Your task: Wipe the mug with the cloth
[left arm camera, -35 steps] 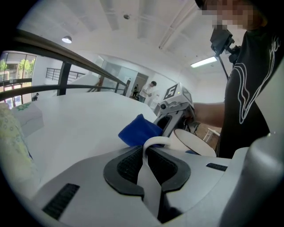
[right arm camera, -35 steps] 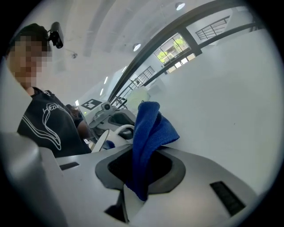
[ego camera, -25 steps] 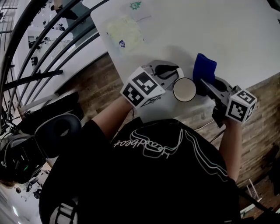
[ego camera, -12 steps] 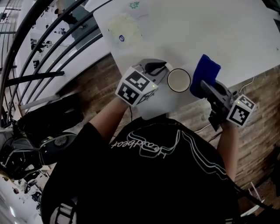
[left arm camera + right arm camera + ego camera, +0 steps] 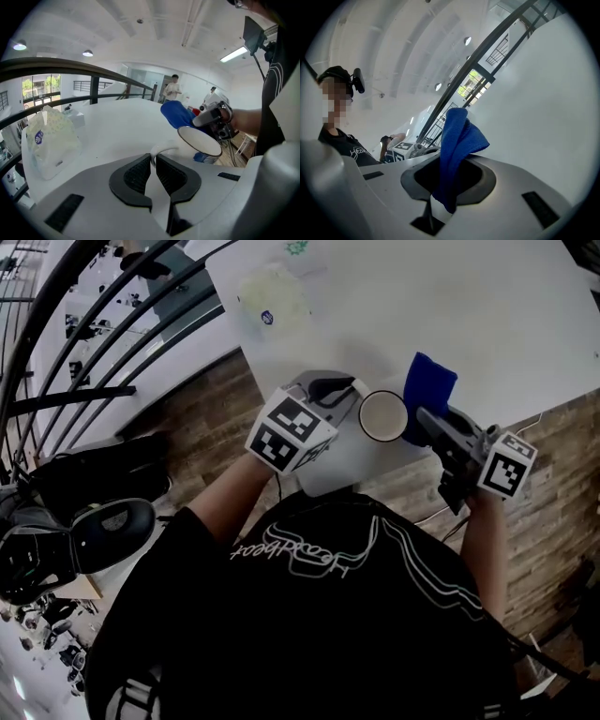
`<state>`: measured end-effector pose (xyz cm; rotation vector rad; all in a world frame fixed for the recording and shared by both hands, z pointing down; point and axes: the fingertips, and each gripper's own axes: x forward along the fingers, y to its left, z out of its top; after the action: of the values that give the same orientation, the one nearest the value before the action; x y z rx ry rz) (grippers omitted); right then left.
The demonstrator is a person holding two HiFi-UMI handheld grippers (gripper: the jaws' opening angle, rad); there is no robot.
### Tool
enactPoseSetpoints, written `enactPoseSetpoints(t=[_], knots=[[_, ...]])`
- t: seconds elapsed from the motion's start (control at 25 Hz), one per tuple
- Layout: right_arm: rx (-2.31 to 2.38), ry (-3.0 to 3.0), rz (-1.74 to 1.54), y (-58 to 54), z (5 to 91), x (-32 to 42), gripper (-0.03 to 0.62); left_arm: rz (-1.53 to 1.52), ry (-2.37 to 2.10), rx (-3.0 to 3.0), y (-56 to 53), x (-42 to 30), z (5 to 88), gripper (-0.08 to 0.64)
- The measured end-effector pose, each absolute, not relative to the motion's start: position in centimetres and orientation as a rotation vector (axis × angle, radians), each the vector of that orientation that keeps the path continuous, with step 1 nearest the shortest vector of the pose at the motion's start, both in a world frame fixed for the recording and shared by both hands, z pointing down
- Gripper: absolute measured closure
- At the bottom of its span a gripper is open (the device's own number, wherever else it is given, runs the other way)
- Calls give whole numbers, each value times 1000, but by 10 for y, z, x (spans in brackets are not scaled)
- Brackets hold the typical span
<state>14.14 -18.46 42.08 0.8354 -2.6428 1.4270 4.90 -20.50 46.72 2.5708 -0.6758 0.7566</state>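
**Mug (image 5: pixel 382 415).** White, with a dark line round the rim. It is at the near edge of the white desk (image 5: pixel 487 324), directly in front of the person. The head view looks into its mouth, which faces upward, so its long axis runs roughly vertical. In the left gripper view the rim sits somewhat tilted. The handle (image 5: pixel 161 151) points to the person's left. Whether the base rests on the desk cannot be told.

**Left tool (image 5: pixel 349 390).** Its jaws are closed on the mug's handle, with the dark ribbed pads (image 5: pixel 136 176) pressed on either side of the white loop.

**Cloth (image 5: pixel 429 385).** Blue and folded, it lies just beside the mug's right side. Contact between them cannot be confirmed. Its long axis runs out along the jaws, and the free end points away from the person over the desk.

**Right tool (image 5: pixel 420 420).** Its jaws are clamped on the cloth's lower end. The rest of the cloth rises from between them in a thick fold.

**Plastic bag (image 5: pixel 272 298).** Pale and crumpled, with a small blue label. It lies on the far left part of the desk, well apart from the mug.

**Railing (image 5: pixel 103 343).** Dark curved bars to the left of the desk.
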Motion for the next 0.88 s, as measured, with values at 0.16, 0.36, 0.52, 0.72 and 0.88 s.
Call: enactPoseSetpoints(t=[0.16,0.36,0.52,0.72,0.88], knots=[[835,-2554,1447,-194,444,135,528,754,-682,2560,-209,49,470,518],[861,-2438,1429,-202,470,124,528,741,-684,2553,-214,46,474,518],[904,-2428,1421,-202,471,128,528,739,-690,2557,-213,46,473,518],[1054,-2463,1421,-196,453,150,528,762,-726,2565,-205,41,468,518],[1118,-2506,1419,-183,437,162,528,761,-800,2531,-197,31,470,518]])
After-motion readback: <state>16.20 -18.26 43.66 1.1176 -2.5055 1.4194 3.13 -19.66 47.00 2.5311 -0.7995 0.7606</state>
